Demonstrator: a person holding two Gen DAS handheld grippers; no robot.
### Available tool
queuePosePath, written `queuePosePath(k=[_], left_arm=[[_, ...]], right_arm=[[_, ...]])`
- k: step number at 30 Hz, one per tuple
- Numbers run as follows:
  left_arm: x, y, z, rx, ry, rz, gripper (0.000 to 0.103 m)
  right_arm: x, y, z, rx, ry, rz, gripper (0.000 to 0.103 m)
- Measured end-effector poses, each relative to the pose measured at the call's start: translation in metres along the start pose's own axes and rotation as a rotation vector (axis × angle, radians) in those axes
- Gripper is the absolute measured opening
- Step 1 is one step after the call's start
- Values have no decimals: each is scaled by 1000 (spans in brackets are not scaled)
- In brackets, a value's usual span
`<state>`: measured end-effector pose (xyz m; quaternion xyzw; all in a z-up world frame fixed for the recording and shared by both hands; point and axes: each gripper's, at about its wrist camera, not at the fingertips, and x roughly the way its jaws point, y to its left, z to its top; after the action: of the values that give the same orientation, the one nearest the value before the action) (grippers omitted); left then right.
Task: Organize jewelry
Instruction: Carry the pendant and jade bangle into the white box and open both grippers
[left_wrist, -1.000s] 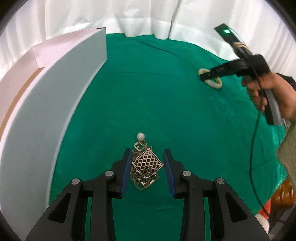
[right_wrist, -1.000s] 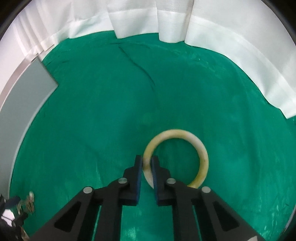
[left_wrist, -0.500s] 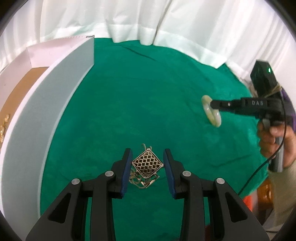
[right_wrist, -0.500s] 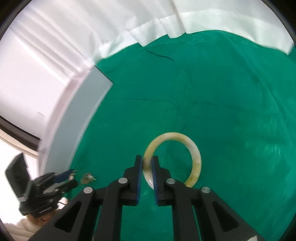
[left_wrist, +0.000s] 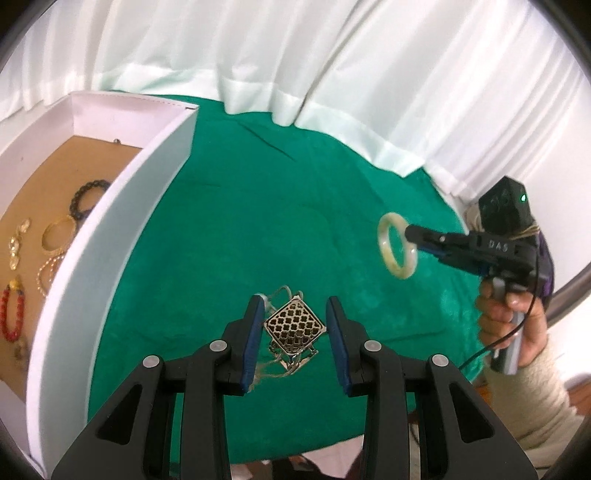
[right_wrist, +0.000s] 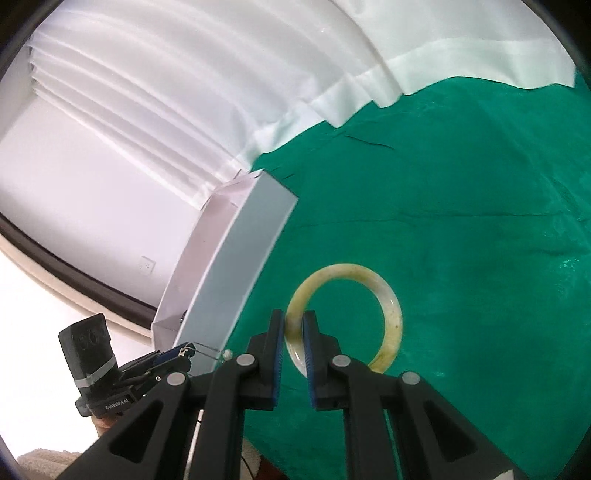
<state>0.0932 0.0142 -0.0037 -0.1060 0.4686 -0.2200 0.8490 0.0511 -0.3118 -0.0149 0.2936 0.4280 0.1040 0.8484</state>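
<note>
A gold lattice pendant piece (left_wrist: 295, 326) with tangled chain hangs between the fingers of my left gripper (left_wrist: 295, 301), which is shut on it above the green cloth (left_wrist: 258, 221). A pale yellow-green bangle (right_wrist: 391, 314) is pinched by its rim in my right gripper (right_wrist: 293, 325), also held off the cloth. From the left wrist view the bangle (left_wrist: 383, 243) and right gripper (left_wrist: 410, 234) float at the right, a hand behind them. The left gripper (right_wrist: 184, 352) shows at the lower left of the right wrist view, next to the box.
A white open box (left_wrist: 110, 258) stands at the left, its tall wall (right_wrist: 236, 266) facing the cloth. Inside lie a black bead bracelet (left_wrist: 88, 197), a gold bangle (left_wrist: 59, 232), a red bead bracelet (left_wrist: 13, 314) and several small pieces. White curtains hang behind.
Both grippers have risen off the cloth with their pieces. The right one swung with the bangle toward the box. The left view now looks over the box wall onto the jewelry inside.
</note>
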Motion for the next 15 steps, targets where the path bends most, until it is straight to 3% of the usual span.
queuePosePath(k=[4, 8, 11, 15], left_arm=[[-32, 5, 10, -35, -36, -38, 34], [-90, 18, 28, -69, -118, -55, 34], [-135, 36, 41, -87, -191, -25, 34], [-178, 71, 54, -119, -265, 80, 34]], right_arm=[[9, 27, 0, -53, 4, 21, 11], [17, 63, 5, -126, 2, 56, 11], [28, 97, 13, -193, 3, 85, 11], [50, 140, 27, -277, 8, 119, 11]])
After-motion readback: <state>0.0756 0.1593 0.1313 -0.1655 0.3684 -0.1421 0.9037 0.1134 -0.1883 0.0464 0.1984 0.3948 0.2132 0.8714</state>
